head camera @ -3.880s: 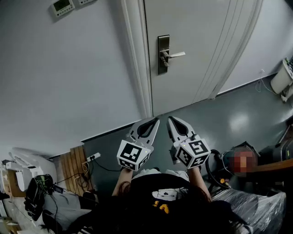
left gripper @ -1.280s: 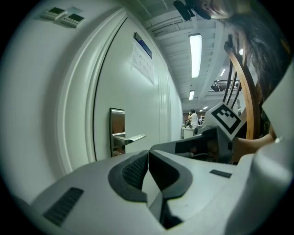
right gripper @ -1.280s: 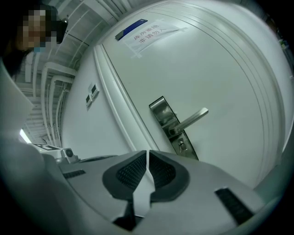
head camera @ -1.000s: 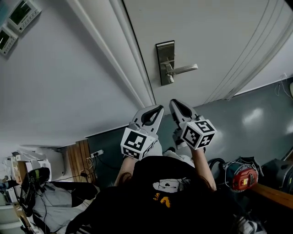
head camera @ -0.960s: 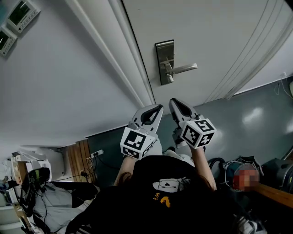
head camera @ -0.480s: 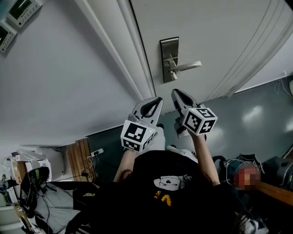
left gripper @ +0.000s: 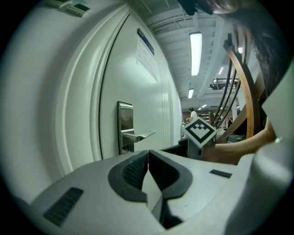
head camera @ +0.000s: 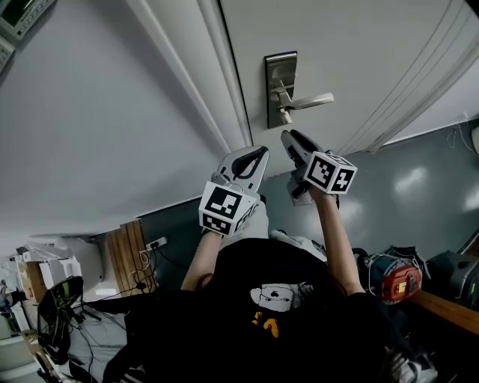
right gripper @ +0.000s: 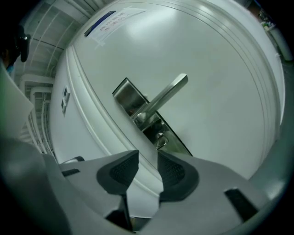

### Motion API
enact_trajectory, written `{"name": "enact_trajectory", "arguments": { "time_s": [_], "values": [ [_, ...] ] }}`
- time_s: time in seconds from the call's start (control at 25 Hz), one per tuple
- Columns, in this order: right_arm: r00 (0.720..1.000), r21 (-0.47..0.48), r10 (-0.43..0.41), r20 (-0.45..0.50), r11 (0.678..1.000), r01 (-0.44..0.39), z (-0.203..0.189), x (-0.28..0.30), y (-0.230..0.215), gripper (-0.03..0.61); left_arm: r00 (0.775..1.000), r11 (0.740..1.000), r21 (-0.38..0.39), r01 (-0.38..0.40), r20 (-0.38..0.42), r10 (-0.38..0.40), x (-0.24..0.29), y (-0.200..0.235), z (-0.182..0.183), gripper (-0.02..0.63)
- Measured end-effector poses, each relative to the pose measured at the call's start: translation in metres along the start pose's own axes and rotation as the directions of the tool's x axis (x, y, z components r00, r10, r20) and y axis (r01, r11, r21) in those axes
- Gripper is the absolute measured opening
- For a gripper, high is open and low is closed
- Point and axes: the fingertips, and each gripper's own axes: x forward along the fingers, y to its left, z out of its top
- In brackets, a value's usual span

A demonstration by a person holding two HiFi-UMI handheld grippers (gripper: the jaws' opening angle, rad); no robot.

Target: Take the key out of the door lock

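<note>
A steel lock plate (head camera: pixel 280 86) with a lever handle (head camera: pixel 313 100) is on the white door. A small key with a ring (right gripper: pixel 160 138) sticks out of the plate (right gripper: pixel 133 102) under the handle (right gripper: pixel 167 94). My right gripper (head camera: pixel 290 136) is just below the plate and a short way from the key. Its jaws (right gripper: pixel 148 158) are opening with nothing between them. My left gripper (head camera: pixel 255 152) is lower and to the left, in front of the door frame. It (left gripper: pixel 148 155) is shut and empty. The left gripper view shows the plate (left gripper: pixel 125 123) further off.
The white door frame (head camera: pixel 224 90) runs left of the lock, with a grey wall beyond it. On the floor below are wooden slats (head camera: pixel 123 258), a power strip (head camera: pixel 155 244) and a red tool (head camera: pixel 397 279). A wall panel (head camera: pixel 19 11) sits at the top left.
Both grippers have moved up toward the lock plate. The right one leads and now reaches just under it.
</note>
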Motion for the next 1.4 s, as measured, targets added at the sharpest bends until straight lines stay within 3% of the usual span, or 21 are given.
{"name": "enact_trajectory", "arguments": {
  "time_s": [0.2, 0.52, 0.96, 1.16, 1.4],
  "values": [
    [0.999, 0.136, 0.014, 0.039, 0.991, -0.019, 0.007, 0.011, -0.007, 0.144, 1.0, 1.0, -0.003, 0.008, -0.007, -0.008, 0.001, 0.002, -0.001, 0.009],
    [0.994, 0.322, 0.033, 0.101, 0.945, -0.064, 0.017, 0.028, -0.019, 0.143, 1.0, 1.0, -0.009, 0.012, -0.003, -0.012, 0.003, 0.002, 0.003, 0.009],
    [0.987, 0.407, 0.062, 0.148, 0.906, -0.118, 0.026, 0.042, -0.023, 0.067, 1.0, 1.0, -0.019, 0.009, -0.016, -0.01, 0.006, 0.005, 0.001, 0.009],
    [0.975, 0.517, 0.107, 0.193, 0.834, -0.193, 0.026, 0.042, -0.023, 0.039, 1.0, 1.0, -0.02, 0.012, -0.022, -0.013, 0.01, 0.008, 0.002, 0.009],
    [0.973, 0.6, 0.086, 0.215, 0.774, -0.201, 0.024, 0.04, -0.025, 0.029, 0.999, 0.999, -0.028, 0.017, -0.03, -0.018, 0.014, 0.008, 0.002, 0.009]
  ]
}}
